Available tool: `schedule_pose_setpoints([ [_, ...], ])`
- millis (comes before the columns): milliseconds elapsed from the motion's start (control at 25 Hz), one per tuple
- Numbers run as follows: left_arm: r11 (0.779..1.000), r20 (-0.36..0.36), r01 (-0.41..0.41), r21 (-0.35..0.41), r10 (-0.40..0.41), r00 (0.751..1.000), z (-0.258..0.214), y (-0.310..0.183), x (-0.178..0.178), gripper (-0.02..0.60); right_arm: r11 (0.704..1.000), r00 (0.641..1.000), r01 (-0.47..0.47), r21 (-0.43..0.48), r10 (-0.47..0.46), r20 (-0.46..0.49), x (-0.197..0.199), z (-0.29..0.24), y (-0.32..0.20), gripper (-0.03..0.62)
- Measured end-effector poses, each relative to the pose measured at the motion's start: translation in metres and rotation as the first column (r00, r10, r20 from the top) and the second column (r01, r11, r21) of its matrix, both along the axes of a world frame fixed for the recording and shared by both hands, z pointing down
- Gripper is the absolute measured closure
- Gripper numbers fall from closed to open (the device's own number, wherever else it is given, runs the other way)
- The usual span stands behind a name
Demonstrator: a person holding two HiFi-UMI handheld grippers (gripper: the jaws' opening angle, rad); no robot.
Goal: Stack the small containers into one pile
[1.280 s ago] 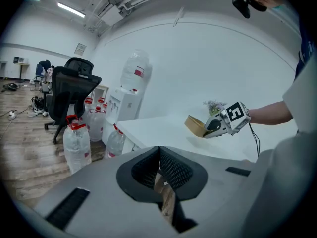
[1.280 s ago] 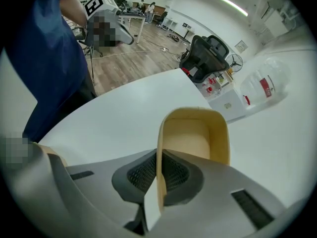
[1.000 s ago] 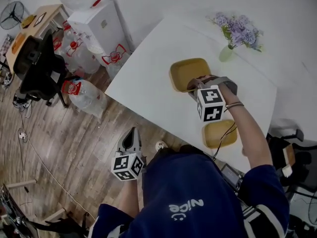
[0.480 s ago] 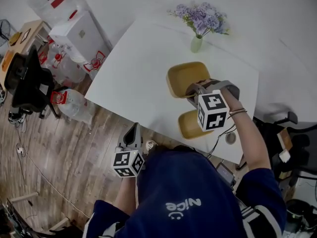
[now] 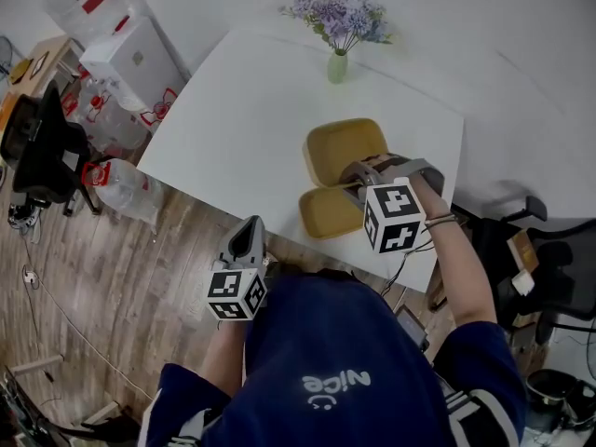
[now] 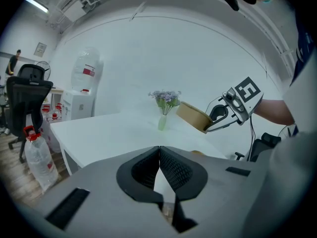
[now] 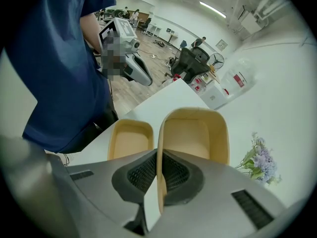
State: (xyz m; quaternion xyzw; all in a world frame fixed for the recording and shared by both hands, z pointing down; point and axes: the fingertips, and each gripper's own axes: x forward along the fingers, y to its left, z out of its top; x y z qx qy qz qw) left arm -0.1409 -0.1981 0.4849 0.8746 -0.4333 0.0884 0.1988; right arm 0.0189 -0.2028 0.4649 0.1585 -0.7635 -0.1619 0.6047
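My right gripper is shut on the near rim of a yellow container and holds it tilted above the white table. In the right gripper view that rim runs between the pads. A second yellow container rests on the table by the front edge, just in front of the held one and to its left in the right gripper view. My left gripper hangs off the table over the wooden floor, shut with nothing in it. The left gripper view shows the held container in the air.
A vase of purple flowers stands at the table's far edge. Left of the table are a water dispenser, water bottles and a black office chair. Another chair stands to the right.
My right gripper has carried its container to the right across the table, close to the second container, which has stayed put. The left gripper moved along beside the body, still shut.
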Motion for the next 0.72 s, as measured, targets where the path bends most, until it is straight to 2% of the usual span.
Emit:
schedule_pose_setpoints([
  [160, 1.000, 0.008, -0.019, 0.009, 0.018, 1.000, -0.003, 0.023, 0.014, 0.561, 1.000, 1.000, 0.003, -0.021, -0.003, 0.008, 0.006, 0.007, 0.028, 0.542],
  [400, 1.000, 0.014, 0.015, 0.001, -0.015, 1.000, -0.002, 0.051, 0.015, 0.561, 0.999, 1.000, 0.025, -0.046, -0.025, 0.004, 0.005, 0.022, 0.061, 0.542],
  [720, 0.998, 0.024, 0.064, -0.017, -0.063, 0.998, 0.004, 0.081, 0.000, 0.561, 0.997, 0.999, 0.038, -0.071, -0.038, 0.001, -0.009, 0.047, 0.089, 0.542],
])
